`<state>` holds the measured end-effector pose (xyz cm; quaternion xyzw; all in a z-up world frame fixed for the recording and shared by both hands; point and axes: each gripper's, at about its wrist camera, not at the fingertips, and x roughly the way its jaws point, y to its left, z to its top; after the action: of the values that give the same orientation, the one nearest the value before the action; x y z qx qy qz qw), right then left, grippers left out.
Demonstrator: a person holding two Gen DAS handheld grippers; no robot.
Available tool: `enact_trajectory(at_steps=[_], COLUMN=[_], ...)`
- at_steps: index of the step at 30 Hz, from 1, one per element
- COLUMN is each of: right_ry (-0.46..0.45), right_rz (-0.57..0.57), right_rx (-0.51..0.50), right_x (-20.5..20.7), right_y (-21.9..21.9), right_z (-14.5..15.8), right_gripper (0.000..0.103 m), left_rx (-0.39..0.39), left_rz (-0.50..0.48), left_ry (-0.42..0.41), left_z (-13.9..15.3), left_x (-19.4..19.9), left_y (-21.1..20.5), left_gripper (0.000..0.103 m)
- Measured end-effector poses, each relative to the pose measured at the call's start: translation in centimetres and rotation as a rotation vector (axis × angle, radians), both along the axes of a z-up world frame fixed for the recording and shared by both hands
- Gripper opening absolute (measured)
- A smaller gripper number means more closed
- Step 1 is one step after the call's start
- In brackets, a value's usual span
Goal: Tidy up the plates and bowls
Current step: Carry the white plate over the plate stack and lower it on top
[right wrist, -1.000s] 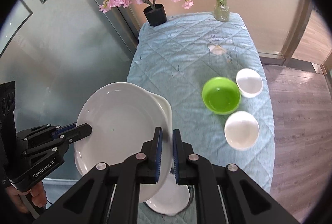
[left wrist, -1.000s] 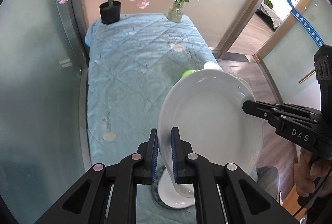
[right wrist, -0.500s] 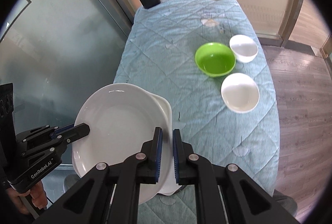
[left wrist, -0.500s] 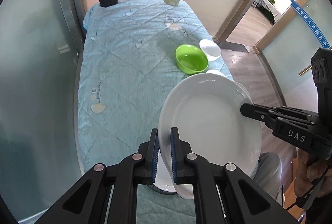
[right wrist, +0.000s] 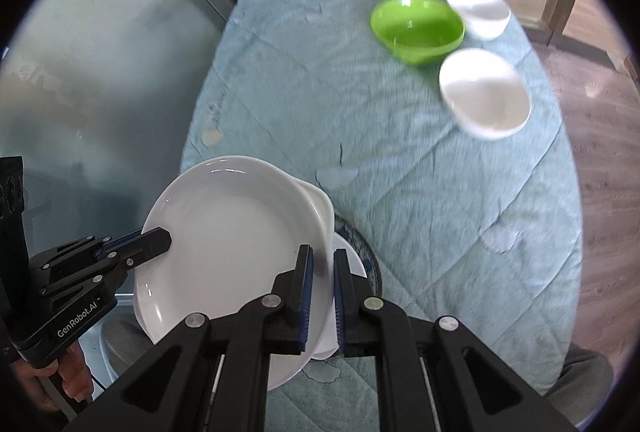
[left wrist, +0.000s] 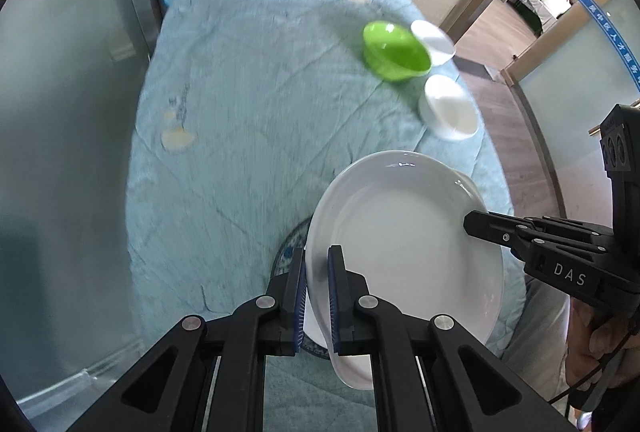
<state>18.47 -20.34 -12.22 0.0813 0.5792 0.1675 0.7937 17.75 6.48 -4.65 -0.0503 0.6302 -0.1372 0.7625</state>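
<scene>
A blue quilted table (left wrist: pixel 248 135) fills both views. At lower centre, the white plate (left wrist: pixel 400 248) hangs tilted above it, left gripper (left wrist: pixel 317 296) and right gripper (right wrist: pixel 320 296) clamped on opposite rims. Green bowl (right wrist: pixel 418 27) and two white bowls (right wrist: pixel 486 91) sit upper right.

left gripper (left wrist: pixel 317 296) | jaws clamp white plate (left wrist: pixel 404 252) rim | tilted

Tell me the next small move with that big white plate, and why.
Probably lower it level onto the patterned plate below: both the left gripper and right gripper clamp opposite rims of the white plate, which hangs tilted just above it.
</scene>
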Motion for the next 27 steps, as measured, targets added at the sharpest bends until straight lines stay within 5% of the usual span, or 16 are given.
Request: enact_trajectory(at_steps=[12,27], right_ry=[0.086,0.082], right_rz=[-0.004,-0.024], right_rx=[-0.039,-0.072], right_x=[-0.6,0.2], right_y=[0.7,1.1], right_z=[-7.1,-10.2], right_gripper=[0.009,0.010], left_rx=[-0.021,-0.028], left_rz=[0.011,0.019], left_ry=[0.079,0.091], left_z=[-8.4,-11.6], left_x=[-1.3,-1.7], left_y=[0.2,-0.3], left_gripper=[0.006,0.006])
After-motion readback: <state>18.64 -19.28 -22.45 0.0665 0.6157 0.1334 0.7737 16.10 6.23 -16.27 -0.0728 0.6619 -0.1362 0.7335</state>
